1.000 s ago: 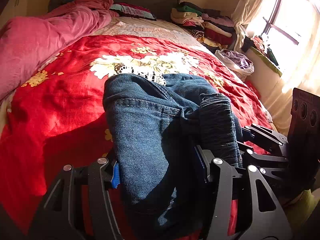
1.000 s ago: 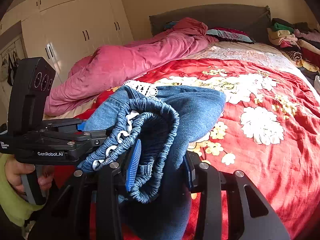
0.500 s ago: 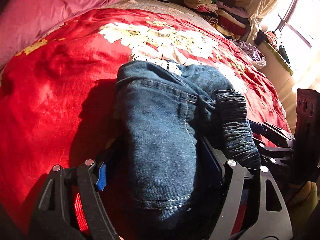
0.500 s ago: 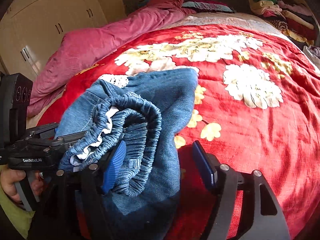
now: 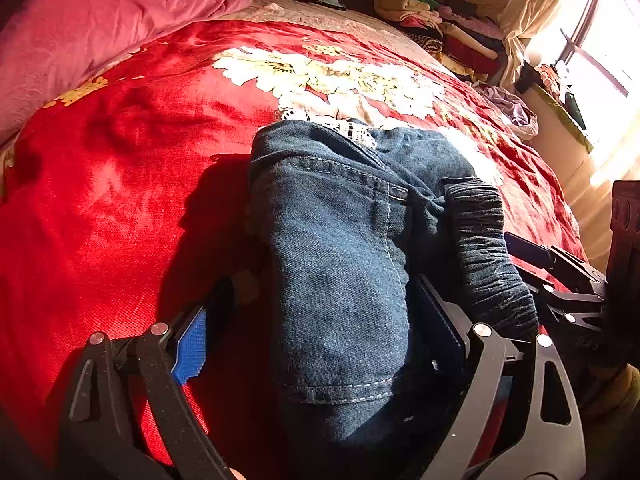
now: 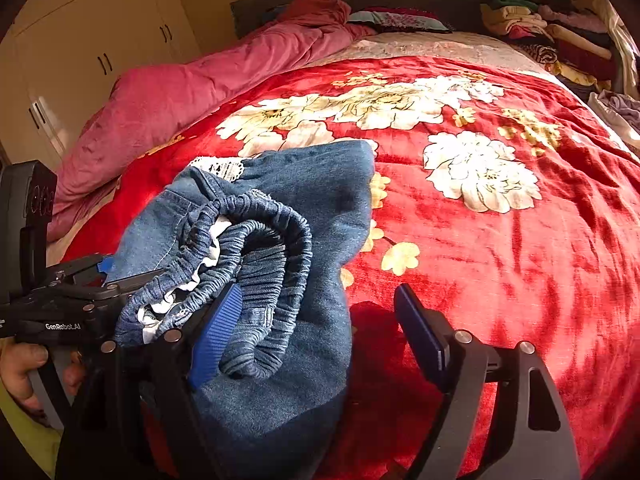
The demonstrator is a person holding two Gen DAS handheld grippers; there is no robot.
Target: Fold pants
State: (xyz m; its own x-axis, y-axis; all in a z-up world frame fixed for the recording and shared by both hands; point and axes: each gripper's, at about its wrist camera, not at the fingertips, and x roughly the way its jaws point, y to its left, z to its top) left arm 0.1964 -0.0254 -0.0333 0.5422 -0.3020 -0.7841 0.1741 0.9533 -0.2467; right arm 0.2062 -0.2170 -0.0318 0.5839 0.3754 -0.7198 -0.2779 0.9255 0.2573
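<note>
The blue denim pants (image 5: pixel 340 248) lie folded in a bundle on the red flowered blanket (image 5: pixel 100 200), white lace trim at the far end. The elastic waistband (image 6: pixel 256 264) is bunched on top at the near end. My left gripper (image 5: pixel 316 344) is open, its fingers spread either side of the denim, which lies between them. My right gripper (image 6: pixel 320 328) is open too; the left blue pad (image 6: pixel 216 332) touches the waistband, the right pad (image 6: pixel 420 336) stands apart over the blanket. The left gripper also shows in the right wrist view (image 6: pixel 60 304).
A pink duvet (image 6: pixel 192 88) is heaped along the bed's left side. Stacked folded clothes (image 6: pixel 552 36) sit at the far right by the headboard. White wardrobe doors (image 6: pixel 80 48) stand on the left. A window and curtain (image 5: pixel 580 40) are on the right.
Both grippers were shut on the pants a second ago and have opened wide. The bundle has settled lower onto the blanket.
</note>
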